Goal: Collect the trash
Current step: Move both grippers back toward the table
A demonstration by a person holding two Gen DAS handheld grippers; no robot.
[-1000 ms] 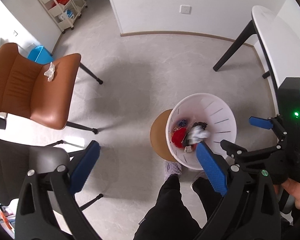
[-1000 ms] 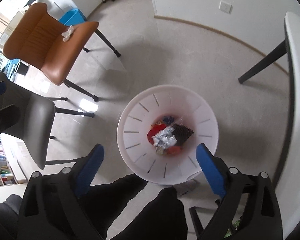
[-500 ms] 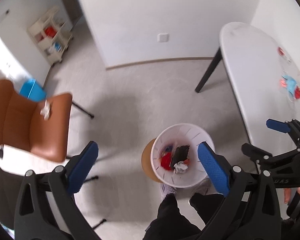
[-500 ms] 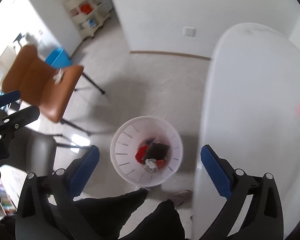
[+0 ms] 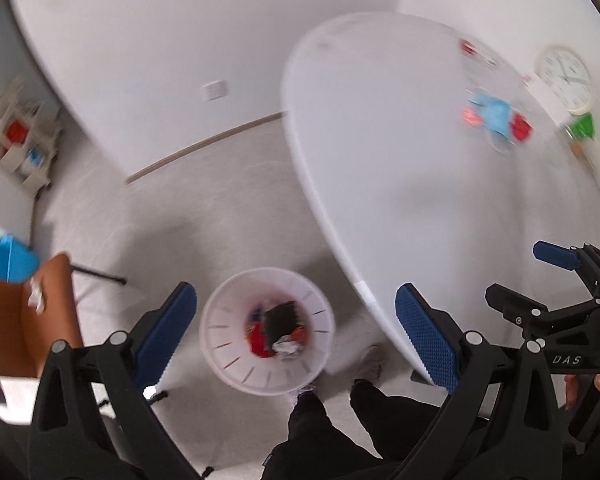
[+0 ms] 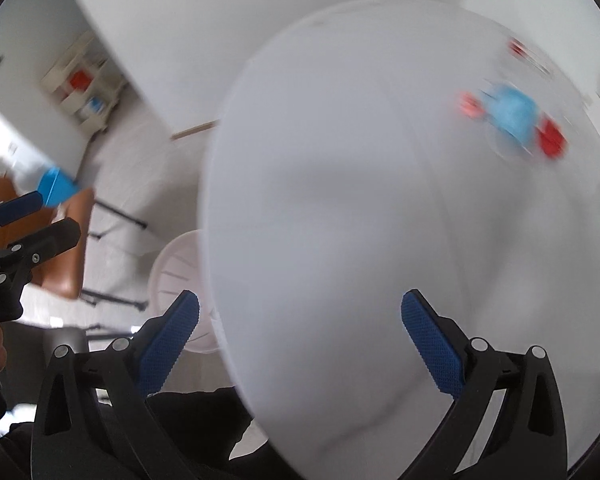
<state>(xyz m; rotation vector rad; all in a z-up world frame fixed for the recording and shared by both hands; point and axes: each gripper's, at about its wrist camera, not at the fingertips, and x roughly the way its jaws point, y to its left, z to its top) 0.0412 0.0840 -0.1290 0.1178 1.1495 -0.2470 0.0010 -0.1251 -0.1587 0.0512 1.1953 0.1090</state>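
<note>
Blue and red scraps lie far right on the white surface, likely light and crumpled; pinch one at its bunched middle. Left gripper and right gripper jaws gape wide, empty

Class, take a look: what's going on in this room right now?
A person is collecting trash with two handheld grippers. Both the left gripper and right gripper are open and empty. The white bin on the floor already holds rubbish. A blurred blue and red pile of litter lies on the white table.
</note>
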